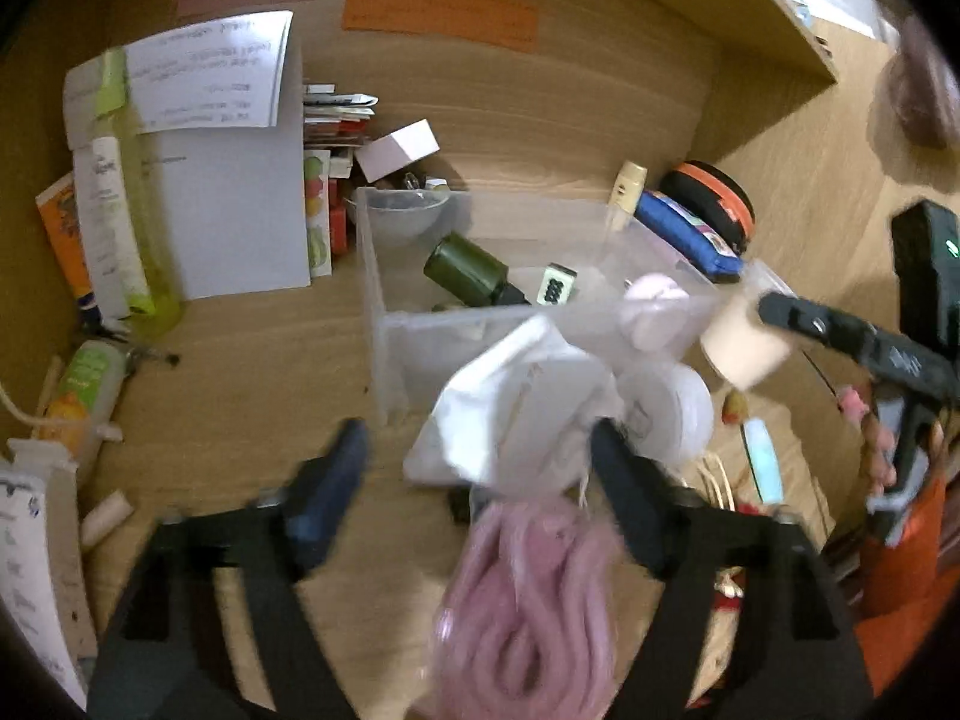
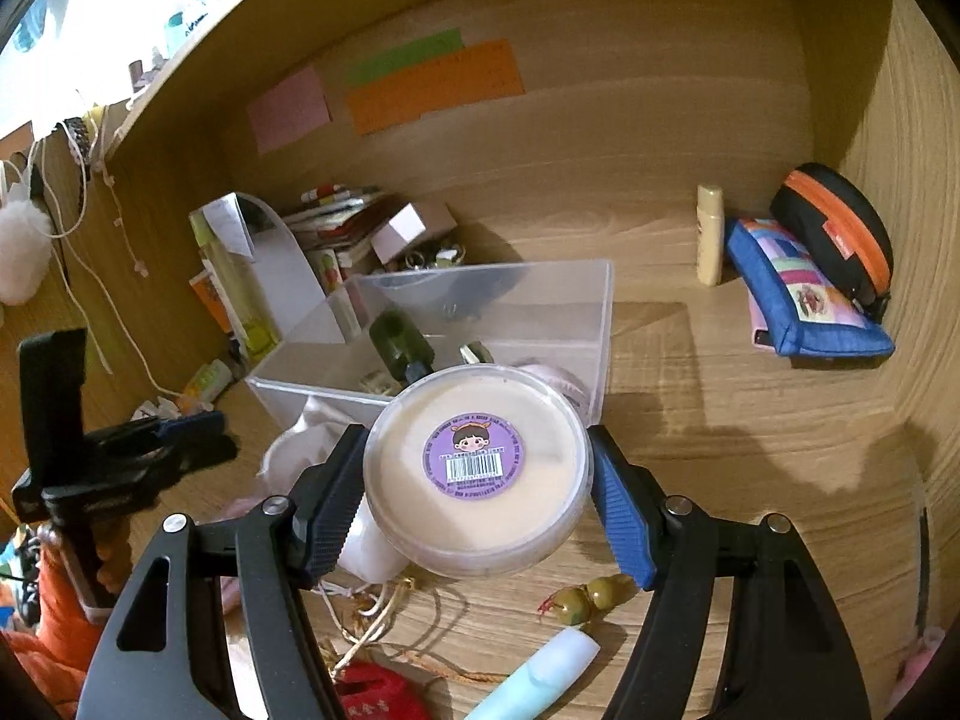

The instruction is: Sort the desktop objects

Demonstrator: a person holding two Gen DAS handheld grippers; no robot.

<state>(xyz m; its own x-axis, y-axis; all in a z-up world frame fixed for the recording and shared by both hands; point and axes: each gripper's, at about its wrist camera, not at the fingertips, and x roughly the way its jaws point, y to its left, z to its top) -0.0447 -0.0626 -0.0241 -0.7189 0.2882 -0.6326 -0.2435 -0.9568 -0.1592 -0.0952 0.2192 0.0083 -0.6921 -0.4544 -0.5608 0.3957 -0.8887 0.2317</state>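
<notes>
- The counter point(image 2: 720, 408) was crowded with loose things, and a clear plastic bin point(image 2: 540, 300) stood at its middle, already holding a dark green bottle point(image 2: 401, 341) and a few small items. I judged the sorting partly done.
- The step in hand was carrying a round powder-puff case point(image 2: 477, 471) to that bin. It sat clamped between the blue pads of my right hand-held gripper point(image 2: 477, 480), raised off the counter just in front of the bin's near wall.
- The next move, I judged, called for lifting it over that wall and letting go inside.
- My left hand-held gripper point(image 1: 480, 480) stood wide open with nothing between its fingers, over a white pouch point(image 1: 516, 408) and a pink bundle point(image 1: 528, 600) lying before the bin.
- The right one pointed forward and slightly down; the left was angled down at the counter.
</notes>
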